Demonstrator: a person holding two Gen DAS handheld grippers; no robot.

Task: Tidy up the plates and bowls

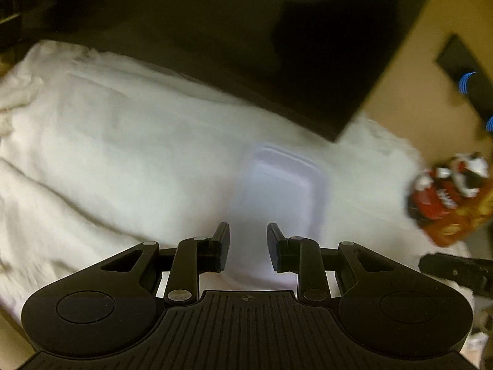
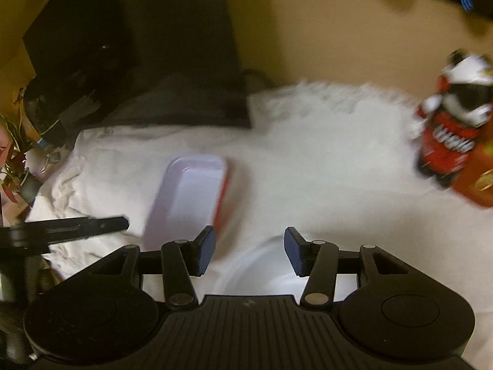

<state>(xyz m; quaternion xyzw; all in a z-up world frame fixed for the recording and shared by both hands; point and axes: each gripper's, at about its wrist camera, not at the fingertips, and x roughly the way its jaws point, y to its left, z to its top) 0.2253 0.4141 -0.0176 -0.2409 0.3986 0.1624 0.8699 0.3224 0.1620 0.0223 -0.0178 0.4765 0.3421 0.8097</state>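
Note:
A pale rectangular dish (image 1: pixel 277 197) lies on the white cloth (image 1: pixel 123 141), blurred, just ahead of and below my left gripper (image 1: pixel 248 245). That gripper's jaws stand apart with nothing pinched. In the right wrist view the same dish (image 2: pixel 191 197) shows a white inside and a red outer wall, ahead and to the left of my right gripper (image 2: pixel 250 251). A round white plate (image 2: pixel 262 277) lies on the cloth under the right gripper, whose jaws are open above it. The left gripper (image 2: pixel 77 225) reaches in from the left edge.
A red snack packet (image 1: pixel 446 206) (image 2: pixel 450 145) sits at the cloth's right side. A big black box (image 1: pixel 231 46) (image 2: pixel 138 61) stands behind the cloth. A dark object with blue rings (image 1: pixel 471 83) lies on the beige surface, and plant leaves (image 2: pixel 12 154) are at far left.

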